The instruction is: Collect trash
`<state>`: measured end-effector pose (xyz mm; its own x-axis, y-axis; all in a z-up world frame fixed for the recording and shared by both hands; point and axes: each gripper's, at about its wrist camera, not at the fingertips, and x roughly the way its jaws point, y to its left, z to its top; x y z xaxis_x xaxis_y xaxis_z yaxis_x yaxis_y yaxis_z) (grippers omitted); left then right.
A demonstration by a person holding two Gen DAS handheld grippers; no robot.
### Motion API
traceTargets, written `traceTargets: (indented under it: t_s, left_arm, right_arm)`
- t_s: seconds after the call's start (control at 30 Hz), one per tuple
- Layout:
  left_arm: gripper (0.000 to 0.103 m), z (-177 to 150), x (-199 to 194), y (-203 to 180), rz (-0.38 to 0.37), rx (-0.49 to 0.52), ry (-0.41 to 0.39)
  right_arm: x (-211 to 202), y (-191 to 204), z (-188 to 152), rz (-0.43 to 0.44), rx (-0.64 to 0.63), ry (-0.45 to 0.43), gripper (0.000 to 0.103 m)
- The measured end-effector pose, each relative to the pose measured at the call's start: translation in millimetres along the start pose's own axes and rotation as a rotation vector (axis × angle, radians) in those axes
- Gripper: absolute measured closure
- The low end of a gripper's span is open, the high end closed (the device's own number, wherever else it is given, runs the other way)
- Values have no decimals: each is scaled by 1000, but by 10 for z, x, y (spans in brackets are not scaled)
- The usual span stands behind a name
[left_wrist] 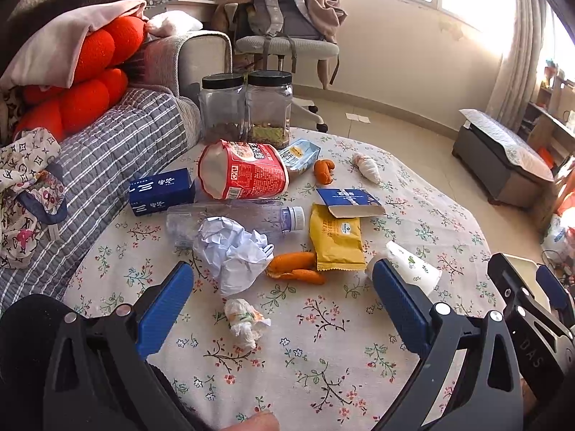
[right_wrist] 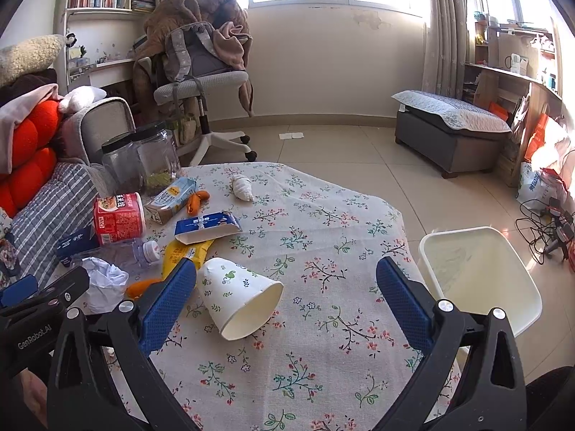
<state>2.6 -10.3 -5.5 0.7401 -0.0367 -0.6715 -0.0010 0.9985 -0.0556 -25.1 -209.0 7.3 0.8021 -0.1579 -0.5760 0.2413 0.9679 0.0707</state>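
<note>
A table covered by a floral tablecloth (left_wrist: pixel 323 341) stands beside a sofa and carries scattered trash.

Left wrist view: the left gripper (left_wrist: pixel 284 287) has its jaws wide apart, holding nothing, and hovers low over the near table edge. Between the blue pads (left_wrist: pixel 167 298) lie a crumpled white paper (left_wrist: pixel 230 251), a small tissue wad (left_wrist: pixel 244 319) and orange peel (left_wrist: pixel 294 267). Beyond these lie a clear plastic bottle (left_wrist: pixel 237 219), a yellow snack packet (left_wrist: pixel 336 239) and a red noodle cup (left_wrist: pixel 240 170).

Right wrist view: the right gripper (right_wrist: pixel 287 298) has its jaws wide apart, empty, and is level above the table. A paper cup (right_wrist: pixel 239 296) lies on its side, just beside the left pad; contact cannot be told. A white trash bin (right_wrist: pixel 481 276) stands on the floor off the table's right edge.
</note>
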Motion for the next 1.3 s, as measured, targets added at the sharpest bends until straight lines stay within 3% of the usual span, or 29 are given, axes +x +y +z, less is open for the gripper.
traceTargets:
  t_s: [1.3]
  left_arm:
    - [6,-37,45,31,1,-13,14]
  right_arm:
    - [72,9,-35,-3,-1,17,7]
